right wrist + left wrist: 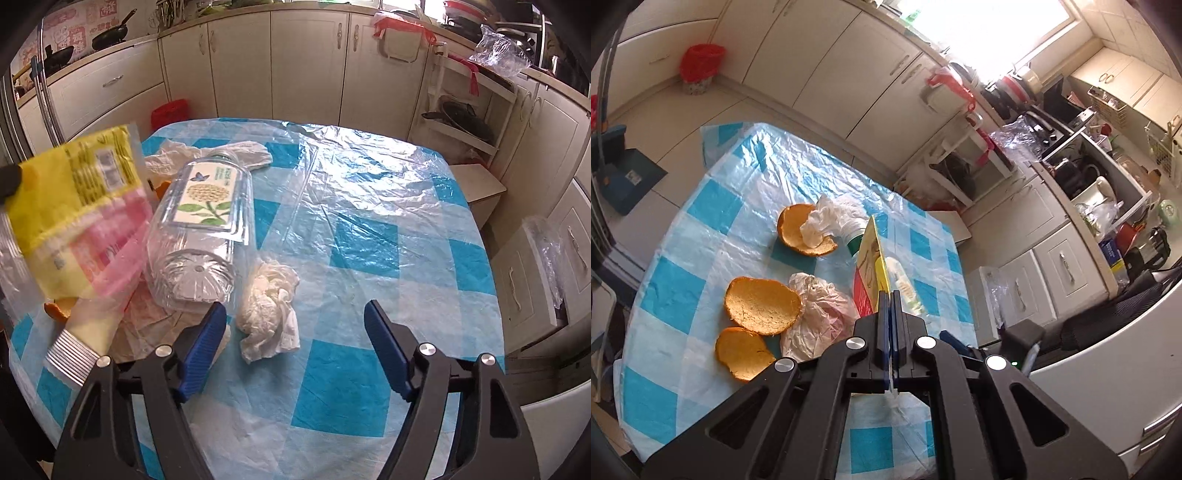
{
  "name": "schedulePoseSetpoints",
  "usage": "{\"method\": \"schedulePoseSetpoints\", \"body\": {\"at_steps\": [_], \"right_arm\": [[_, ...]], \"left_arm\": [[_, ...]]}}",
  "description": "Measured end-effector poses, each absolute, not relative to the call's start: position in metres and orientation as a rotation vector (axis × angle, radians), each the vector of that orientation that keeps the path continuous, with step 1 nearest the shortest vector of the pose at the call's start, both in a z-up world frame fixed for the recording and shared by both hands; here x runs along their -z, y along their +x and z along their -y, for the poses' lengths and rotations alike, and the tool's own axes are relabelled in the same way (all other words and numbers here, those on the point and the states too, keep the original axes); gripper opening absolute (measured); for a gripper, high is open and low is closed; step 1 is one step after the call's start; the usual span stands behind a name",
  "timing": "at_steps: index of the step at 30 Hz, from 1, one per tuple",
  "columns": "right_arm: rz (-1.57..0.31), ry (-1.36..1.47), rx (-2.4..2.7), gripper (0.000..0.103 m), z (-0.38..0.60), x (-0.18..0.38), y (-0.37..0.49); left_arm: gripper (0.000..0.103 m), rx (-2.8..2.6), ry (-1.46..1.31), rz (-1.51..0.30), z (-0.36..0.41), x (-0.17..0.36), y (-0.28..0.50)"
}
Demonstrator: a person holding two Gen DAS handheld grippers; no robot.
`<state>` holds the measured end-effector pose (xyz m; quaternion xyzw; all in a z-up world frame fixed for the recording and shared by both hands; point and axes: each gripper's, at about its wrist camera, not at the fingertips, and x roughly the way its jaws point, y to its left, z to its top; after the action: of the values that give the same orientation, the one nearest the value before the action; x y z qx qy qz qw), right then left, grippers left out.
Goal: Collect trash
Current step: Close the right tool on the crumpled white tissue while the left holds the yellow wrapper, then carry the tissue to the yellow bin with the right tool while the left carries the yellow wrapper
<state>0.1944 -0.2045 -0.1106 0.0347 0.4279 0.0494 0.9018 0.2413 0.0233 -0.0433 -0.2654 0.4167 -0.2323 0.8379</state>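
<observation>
My left gripper (890,295) is shut on a yellow and red snack wrapper (871,269) and holds it above the checked table; the wrapper also shows at the left of the right wrist view (77,218). My right gripper (295,314) is open and empty, just above a crumpled white tissue (269,314). An empty clear plastic bottle (201,229) lies on its side left of the tissue. Three orange peel pieces (761,304) lie on the table with a crumpled pink-white bag (820,314) and a white tissue (822,225).
The table (369,229) has a blue-and-white checked plastic cover. A bin with a red bag (700,68) stands on the floor by the cabinets. A blue dustpan (626,177) lies on the floor at left. Cabinets and a cluttered counter (1089,166) ring the room.
</observation>
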Motion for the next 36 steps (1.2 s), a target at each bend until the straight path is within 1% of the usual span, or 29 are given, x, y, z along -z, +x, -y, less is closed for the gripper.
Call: {"method": "schedulePoseSetpoints", "body": {"at_steps": [3,6,7,8,9,10,11,22,29,36], "right_arm": [[-0.906,0.049,-0.114,0.066,0.198,0.118,0.196],[-0.904,0.03,-0.12,0.055,0.194,0.122,0.197],[-0.899,0.033,-0.12,0.044,0.194,0.122,0.197],[-0.898,0.04,-0.121,0.026,0.195,0.122,0.196],[-0.9,0.051,-0.131,0.02,0.196,0.122,0.196],[-0.903,0.058,-0.131,0.018,0.197,0.122,0.195],[-0.899,0.066,-0.135,0.017,0.199,0.121,0.193],[-0.889,0.23,-0.134,0.017,0.256,0.11,0.164],[-0.853,0.213,-0.122,0.017,0.264,0.098,0.15],[-0.808,0.2,-0.123,0.017,0.27,0.086,0.133]], "left_arm": [[0.001,0.521,-0.6,-0.827,-0.037,0.03,0.237],[0.001,0.531,-0.619,-0.797,-0.046,0.024,0.233],[0.001,0.531,-0.623,-0.794,-0.048,0.024,0.234],[0.001,0.531,-0.626,-0.795,-0.049,0.024,0.234],[0.001,0.532,-0.628,-0.797,-0.049,0.026,0.234],[0.001,0.531,-0.626,-0.798,-0.049,0.026,0.234],[0.001,0.532,-0.627,-0.802,-0.049,0.027,0.234],[0.001,0.574,-0.602,-0.8,-0.027,0.03,0.227],[0.001,0.607,-0.575,-0.787,-0.011,0.031,0.219],[0.001,0.575,-0.465,-0.793,0.011,0.034,0.211]]}}
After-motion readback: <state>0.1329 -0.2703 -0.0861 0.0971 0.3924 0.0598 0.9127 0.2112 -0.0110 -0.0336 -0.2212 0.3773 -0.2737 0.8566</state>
